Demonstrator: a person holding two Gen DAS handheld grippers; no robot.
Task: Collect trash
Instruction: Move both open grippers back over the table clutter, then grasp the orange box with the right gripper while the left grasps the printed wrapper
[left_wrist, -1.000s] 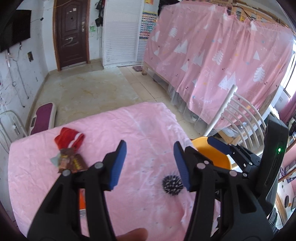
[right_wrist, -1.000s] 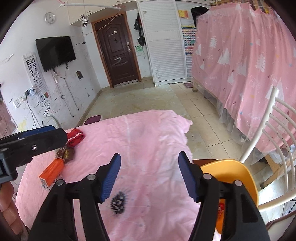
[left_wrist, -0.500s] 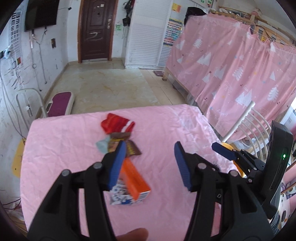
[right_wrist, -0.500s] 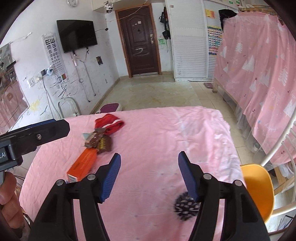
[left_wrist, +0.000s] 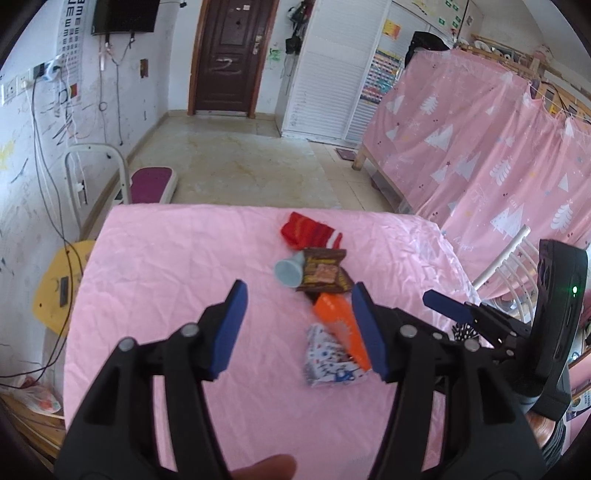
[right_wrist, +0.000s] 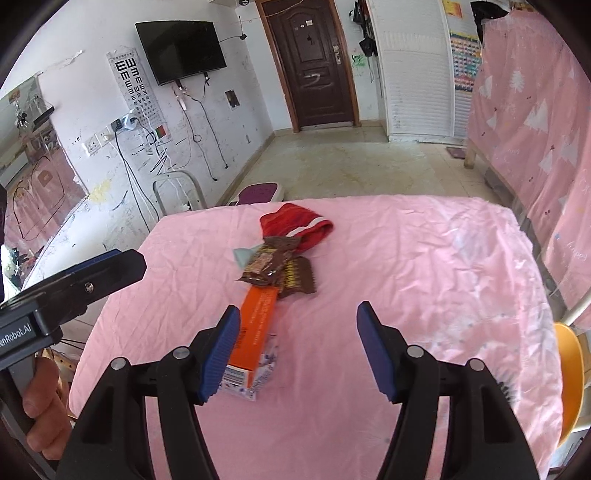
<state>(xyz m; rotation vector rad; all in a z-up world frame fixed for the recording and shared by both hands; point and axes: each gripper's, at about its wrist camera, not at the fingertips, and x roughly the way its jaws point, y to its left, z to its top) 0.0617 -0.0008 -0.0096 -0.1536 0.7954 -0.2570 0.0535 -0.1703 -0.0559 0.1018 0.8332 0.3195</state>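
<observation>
A heap of trash lies on the pink-covered table (left_wrist: 166, 277): a red knitted piece (left_wrist: 308, 232), a pale blue cup (left_wrist: 290, 271), brown wrappers (left_wrist: 325, 273), an orange box (left_wrist: 338, 321) and a white printed wrapper (left_wrist: 328, 360). My left gripper (left_wrist: 299, 286) hovers over the near side of the heap. Its jaws are opening and nothing is between them. My right gripper (right_wrist: 298, 308) is open and empty just right of the orange box (right_wrist: 255, 325), below the brown wrappers (right_wrist: 273, 262) and the red piece (right_wrist: 295, 225).
A black spiky ball (right_wrist: 504, 382) lies near the table's right edge. An orange chair (right_wrist: 569, 376) stands beyond that edge and a yellow chair (left_wrist: 59, 284) on the left. A hand (right_wrist: 44, 410) holds the left gripper's handle. A pink-curtained bed (left_wrist: 498, 147) fills the right.
Both grippers have swung left across the table. The trash heap has come from the left to the middle of both views, and the spiky ball has slid to the right edge. The left jaws stand slightly wider.
</observation>
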